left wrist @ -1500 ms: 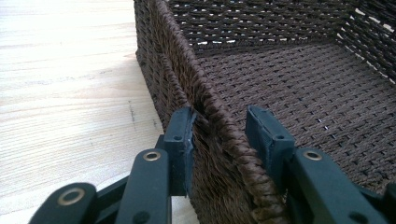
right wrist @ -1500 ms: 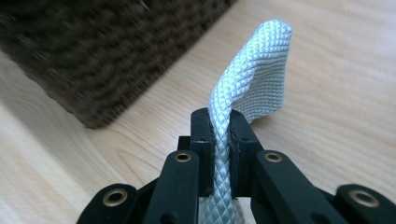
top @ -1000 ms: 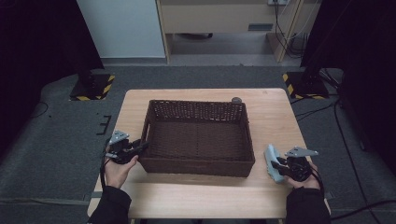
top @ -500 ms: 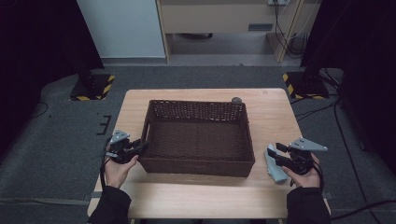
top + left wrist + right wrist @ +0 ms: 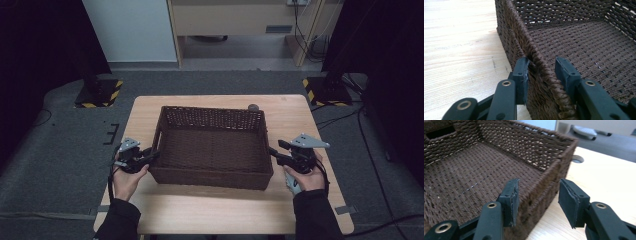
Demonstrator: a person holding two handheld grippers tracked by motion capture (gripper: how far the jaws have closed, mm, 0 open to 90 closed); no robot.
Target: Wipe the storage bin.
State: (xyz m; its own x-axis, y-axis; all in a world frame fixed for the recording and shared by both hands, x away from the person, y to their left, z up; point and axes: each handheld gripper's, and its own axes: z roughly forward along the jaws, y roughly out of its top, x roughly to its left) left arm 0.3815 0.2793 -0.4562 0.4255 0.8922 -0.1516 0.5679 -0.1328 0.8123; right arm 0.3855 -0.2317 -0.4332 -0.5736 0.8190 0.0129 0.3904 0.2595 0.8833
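The left gripper (image 5: 540, 75) has its two black jaws astride the basket's short left wall. The outer pad lies against the weave; the inner pad stands just off the rim, with a sliver of gap showing, so I cannot say it is a firm pinch. Its jaws have just been closing a little further, with the wall between them. From above, the left gripper (image 5: 150, 157) sits at the near left corner of the basket, and the left hand (image 5: 125, 175) behind it rests on the table.

The right gripper (image 5: 539, 200) stands wide, one jaw inside the basket and one outside, the right wall's rim between them, neither pad touching it. Its jaws have just been opening. In the high view the right gripper (image 5: 274, 152) points at the basket's right wall, with the right hand (image 5: 302, 175) behind it.

I can read no brand, label or writing anywhere on the grippers or the basket.

The basket (image 5: 212, 150) is dark brown wicker, rectangular and shallow, tightly woven, with a thick braided rim and a slot handle cut in one short wall. It is empty and stands flat in the middle of the light wooden table (image 5: 215, 215). A small round grey fitting (image 5: 253, 107) sits in the tabletop just behind its far right corner.
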